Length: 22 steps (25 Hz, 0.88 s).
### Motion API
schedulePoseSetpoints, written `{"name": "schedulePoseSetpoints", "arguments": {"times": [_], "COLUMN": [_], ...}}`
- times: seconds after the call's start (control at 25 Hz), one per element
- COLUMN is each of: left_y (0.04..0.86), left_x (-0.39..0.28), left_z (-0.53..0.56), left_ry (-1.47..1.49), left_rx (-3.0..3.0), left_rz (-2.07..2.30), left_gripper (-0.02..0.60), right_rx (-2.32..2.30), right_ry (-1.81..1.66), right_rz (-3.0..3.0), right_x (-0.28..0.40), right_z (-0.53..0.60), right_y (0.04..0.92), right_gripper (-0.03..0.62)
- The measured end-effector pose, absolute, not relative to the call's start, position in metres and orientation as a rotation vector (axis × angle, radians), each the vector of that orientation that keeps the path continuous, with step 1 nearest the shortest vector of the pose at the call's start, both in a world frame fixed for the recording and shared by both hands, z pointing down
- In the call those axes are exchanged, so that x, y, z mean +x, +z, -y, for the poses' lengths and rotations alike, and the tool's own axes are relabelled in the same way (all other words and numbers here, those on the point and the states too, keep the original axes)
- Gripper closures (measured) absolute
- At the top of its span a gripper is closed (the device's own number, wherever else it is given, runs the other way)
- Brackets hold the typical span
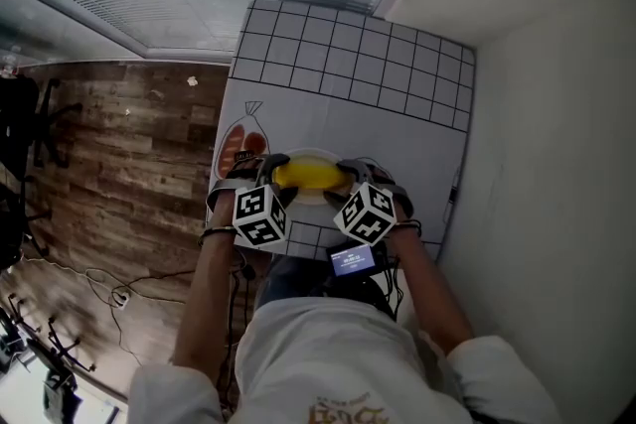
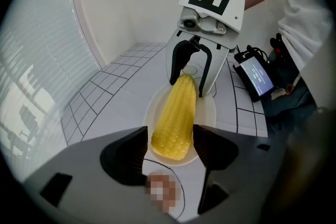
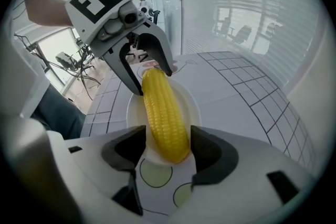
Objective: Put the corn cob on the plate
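A yellow corn cob (image 1: 308,176) lies lengthwise on a small white plate (image 1: 316,200) near the table's front edge. My left gripper (image 1: 270,172) straddles its left end and my right gripper (image 1: 350,176) its right end. In the left gripper view the cob (image 2: 176,113) sits between my left gripper's (image 2: 170,144) jaws, with a sliver of plate (image 2: 207,113) showing beside it. In the right gripper view the cob (image 3: 163,113) lies between my right gripper's (image 3: 167,147) jaws, narrow gaps on both sides. Each view shows the other gripper (image 2: 190,78) (image 3: 149,76) astride the far tip.
The plate sits on a white table mat with black grid lines (image 1: 358,65) and printed food pictures (image 1: 238,146). A small device with a lit screen (image 1: 353,260) hangs at the person's waist. Wooden floor with cables (image 1: 109,293) lies left; a white wall stands right.
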<state>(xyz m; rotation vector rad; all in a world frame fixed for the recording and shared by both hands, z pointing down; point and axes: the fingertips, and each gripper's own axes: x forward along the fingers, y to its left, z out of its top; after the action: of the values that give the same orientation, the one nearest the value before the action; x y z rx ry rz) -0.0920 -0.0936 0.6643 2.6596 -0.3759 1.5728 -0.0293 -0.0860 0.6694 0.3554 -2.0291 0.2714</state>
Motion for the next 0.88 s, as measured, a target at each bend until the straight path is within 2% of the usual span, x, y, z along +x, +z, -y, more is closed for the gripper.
{"name": "schedulePoseSetpoints", "arguments": {"times": [0.6,0.68,0.8,0.84,0.88], "left_y": [0.63,0.622,0.608,0.603,0.597], "left_x": [-0.102,-0.104,-0.11,-0.113,-0.117], "left_z": [0.096,0.097,0.1,0.102,0.103], "left_ry": [1.373,1.32,1.224,1.199,1.173], "left_rx": [2.659,2.659,2.646,2.642,2.639], "left_rz": [0.598,0.639,0.738,0.781,0.827], "left_gripper": [0.301,0.301,0.302,0.323,0.429], "right_rx": [0.468,0.52,0.614,0.647,0.676], "right_ry": [0.258,0.208,0.134,0.12,0.116], "right_rz": [2.023,2.037,2.058,2.068,2.081], "right_x": [-0.006,-0.004,0.0,0.0,0.001], "right_z": [0.085,0.088,0.094,0.095,0.096], "right_y": [0.649,0.639,0.622,0.616,0.611], "right_gripper": [0.319,0.416,0.522,0.552,0.577]}}
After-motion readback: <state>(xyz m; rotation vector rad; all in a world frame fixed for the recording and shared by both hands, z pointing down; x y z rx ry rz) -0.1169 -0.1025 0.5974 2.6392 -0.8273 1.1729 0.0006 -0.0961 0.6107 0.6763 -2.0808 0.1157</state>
